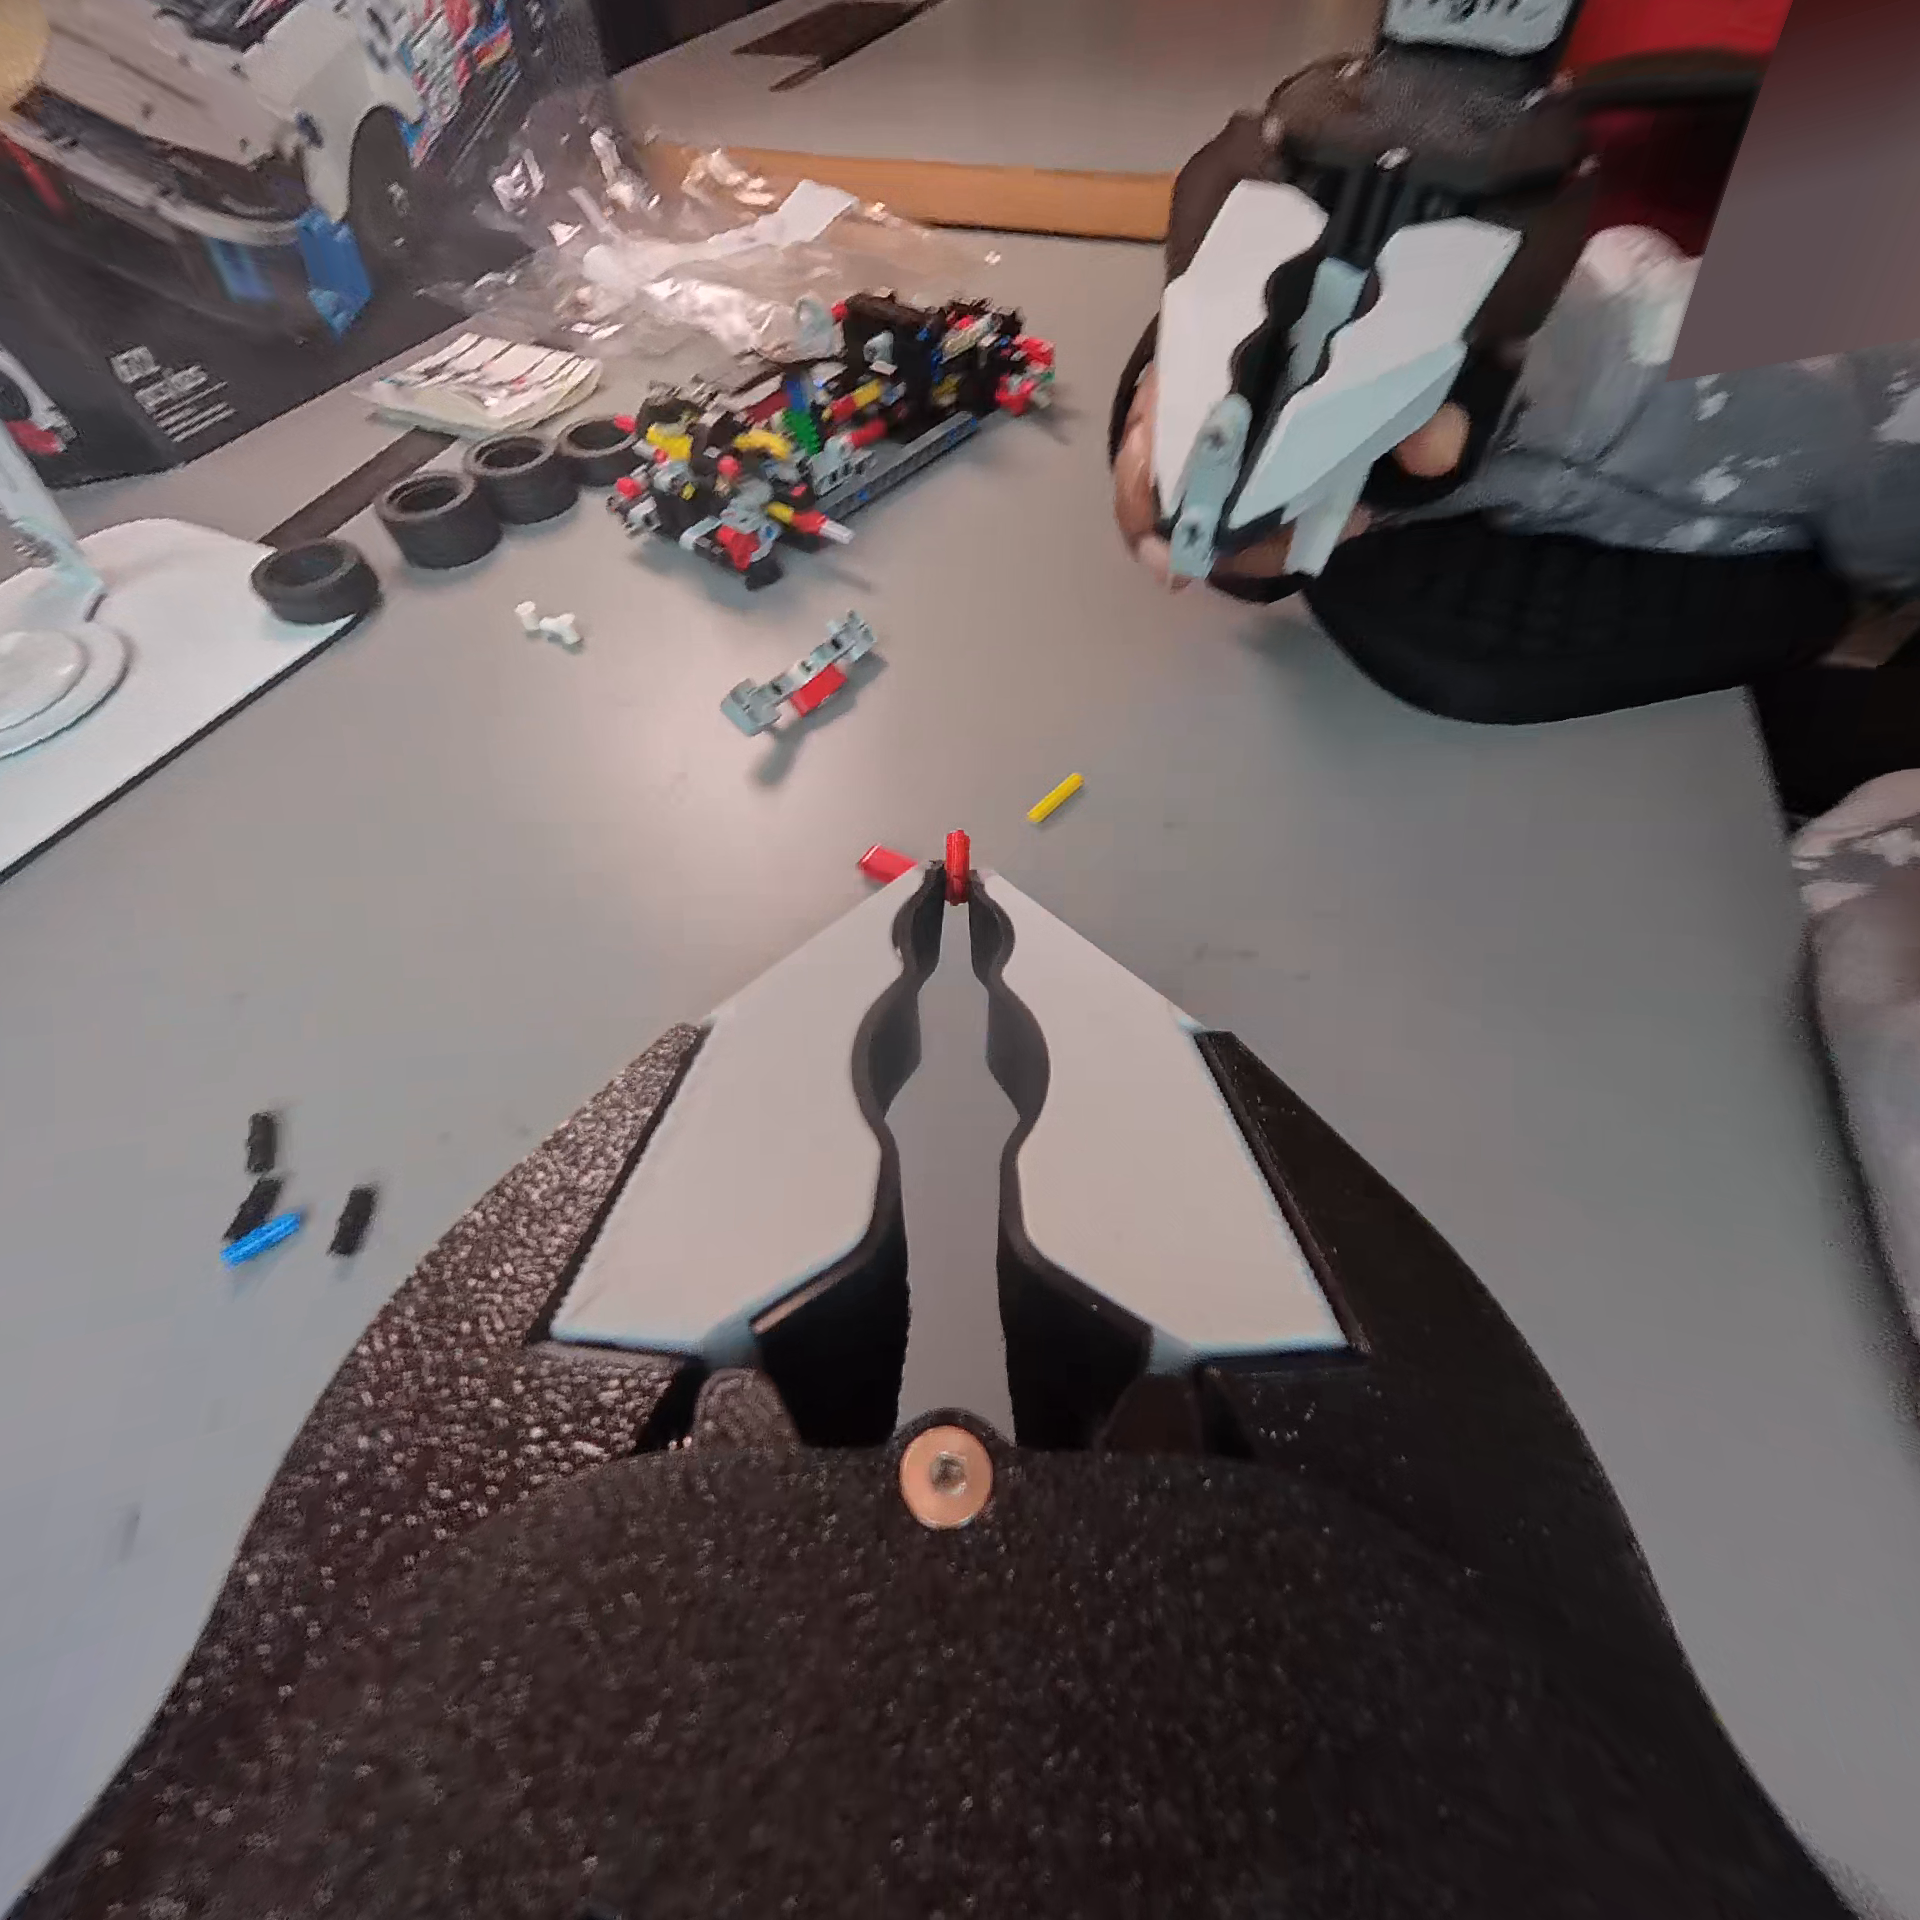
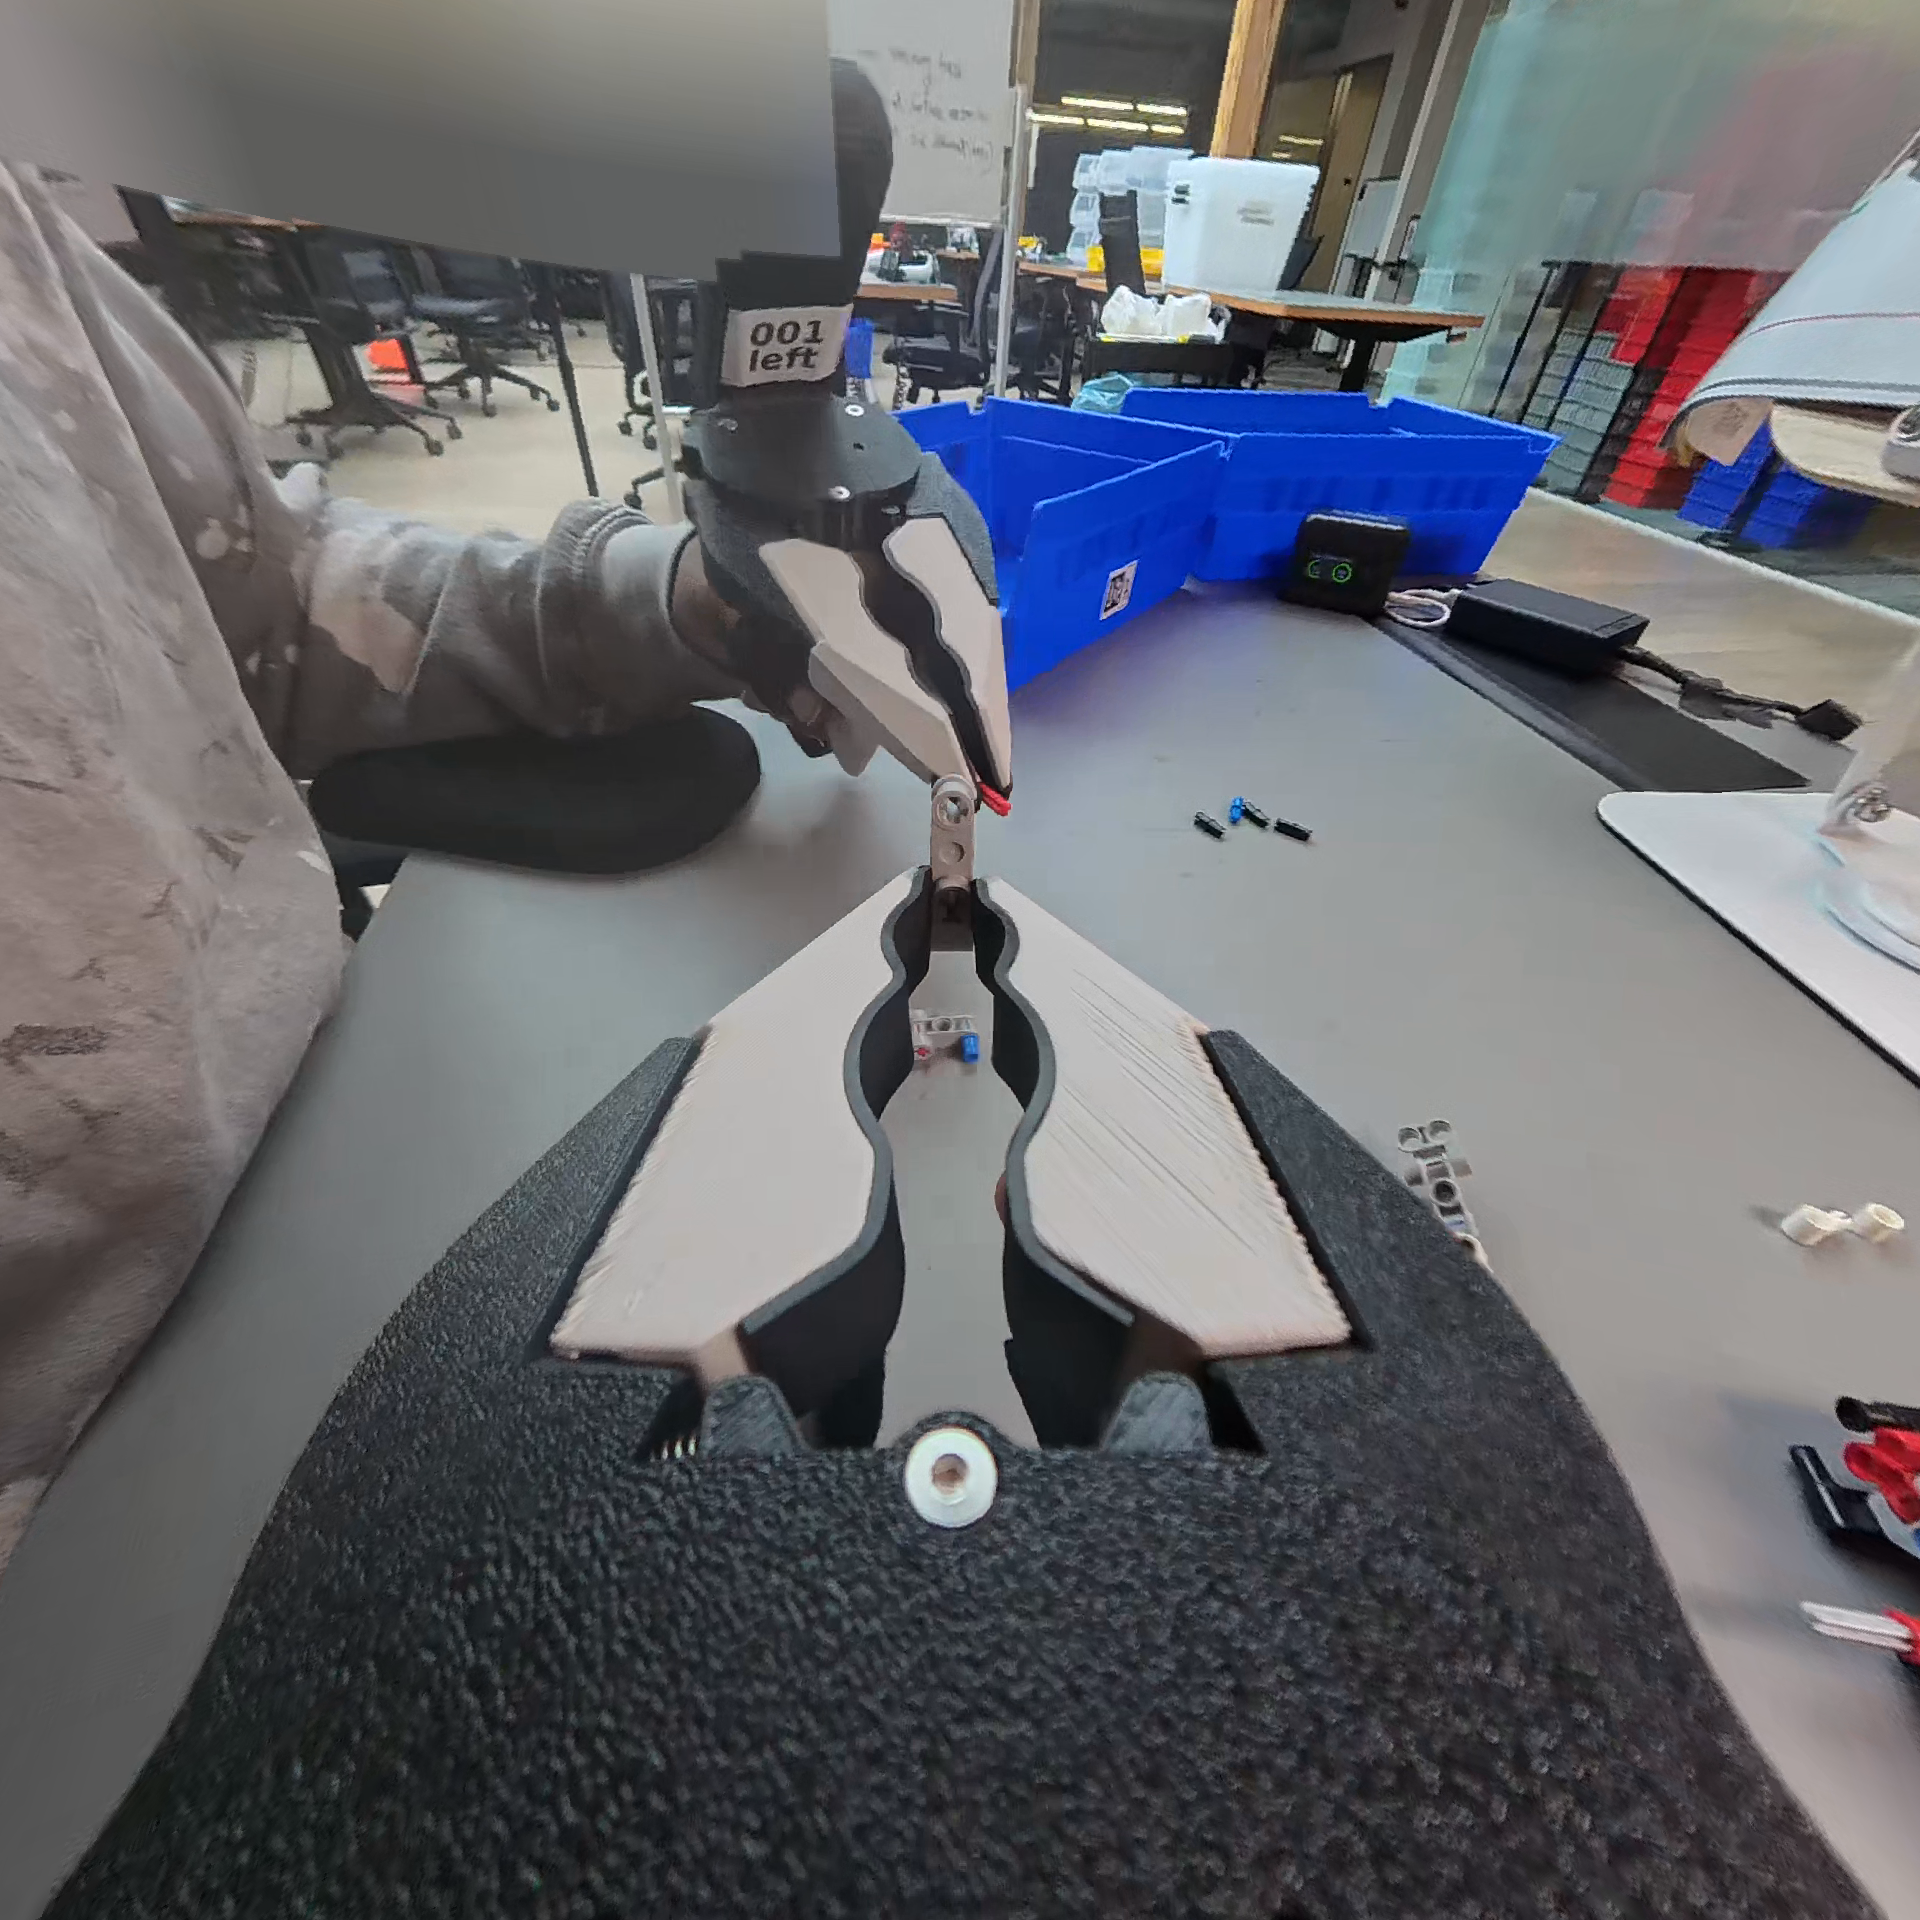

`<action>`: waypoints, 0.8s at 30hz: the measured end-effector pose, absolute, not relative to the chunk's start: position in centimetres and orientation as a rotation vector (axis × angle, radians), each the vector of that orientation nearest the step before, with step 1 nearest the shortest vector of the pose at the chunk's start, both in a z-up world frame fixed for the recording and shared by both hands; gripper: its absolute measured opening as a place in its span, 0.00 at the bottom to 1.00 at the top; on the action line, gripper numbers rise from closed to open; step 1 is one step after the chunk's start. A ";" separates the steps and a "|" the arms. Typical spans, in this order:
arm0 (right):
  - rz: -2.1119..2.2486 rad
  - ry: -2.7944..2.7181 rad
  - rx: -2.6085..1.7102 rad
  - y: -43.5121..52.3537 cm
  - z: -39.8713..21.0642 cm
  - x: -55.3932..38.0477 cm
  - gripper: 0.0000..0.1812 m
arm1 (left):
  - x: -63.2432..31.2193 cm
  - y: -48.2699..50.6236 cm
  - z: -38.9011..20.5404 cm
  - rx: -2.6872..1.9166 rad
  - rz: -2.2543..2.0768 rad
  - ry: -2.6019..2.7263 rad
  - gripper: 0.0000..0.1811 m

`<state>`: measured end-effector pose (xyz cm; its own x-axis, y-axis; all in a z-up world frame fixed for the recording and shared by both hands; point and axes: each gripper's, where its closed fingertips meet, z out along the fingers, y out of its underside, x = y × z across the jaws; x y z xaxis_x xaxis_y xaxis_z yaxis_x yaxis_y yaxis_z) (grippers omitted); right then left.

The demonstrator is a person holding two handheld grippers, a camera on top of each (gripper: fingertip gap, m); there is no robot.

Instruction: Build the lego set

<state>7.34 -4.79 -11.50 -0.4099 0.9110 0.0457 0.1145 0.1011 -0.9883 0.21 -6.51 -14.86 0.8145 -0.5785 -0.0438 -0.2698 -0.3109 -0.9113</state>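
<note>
My left gripper (image 1: pixel 956 883) is shut on a small red pin (image 1: pixel 956 860) held above the grey table. It also shows in the right wrist view (image 2: pixel 987 792), with the red pin (image 2: pixel 997 800) at its tips. My right gripper (image 2: pixel 951 894) is shut on a grey beam (image 2: pixel 951 831) that stands up from its tips, and the pin sits close beside the beam's top hole. The right gripper also shows in the left wrist view (image 1: pixel 1205 530), holding the grey beam (image 1: pixel 1210 478). The half-built lego car chassis (image 1: pixel 831 426) lies farther back on the table.
Several black tyres (image 1: pixel 436 520), a grey and red sub-assembly (image 1: pixel 800 681), a yellow axle (image 1: pixel 1055 798), a red piece (image 1: pixel 883 862) and black and blue pins (image 1: pixel 281 1195) lie loose. Plastic bags (image 1: pixel 707 260) and the set's box (image 1: pixel 208 208) are behind. Blue bins (image 2: pixel 1195 499) stand across the table. The left gripper's tips are roughly 9 cm from the right gripper's.
</note>
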 end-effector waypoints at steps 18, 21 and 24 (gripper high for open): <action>1.195 -1.574 -1.118 -2.5 -12.9 7.0 0.03 | -14.1 0.1 -22.2 -2.319 0.286 0.173 0.03; 1.193 -1.576 -1.122 -2.5 -13.0 7.0 0.03 | -14.0 0.0 -21.5 -2.290 0.249 0.142 0.12; 1.201 -1.568 -1.134 -2.3 -13.1 7.0 0.03 | -12.2 -0.3 -19.5 -2.207 0.140 0.154 0.15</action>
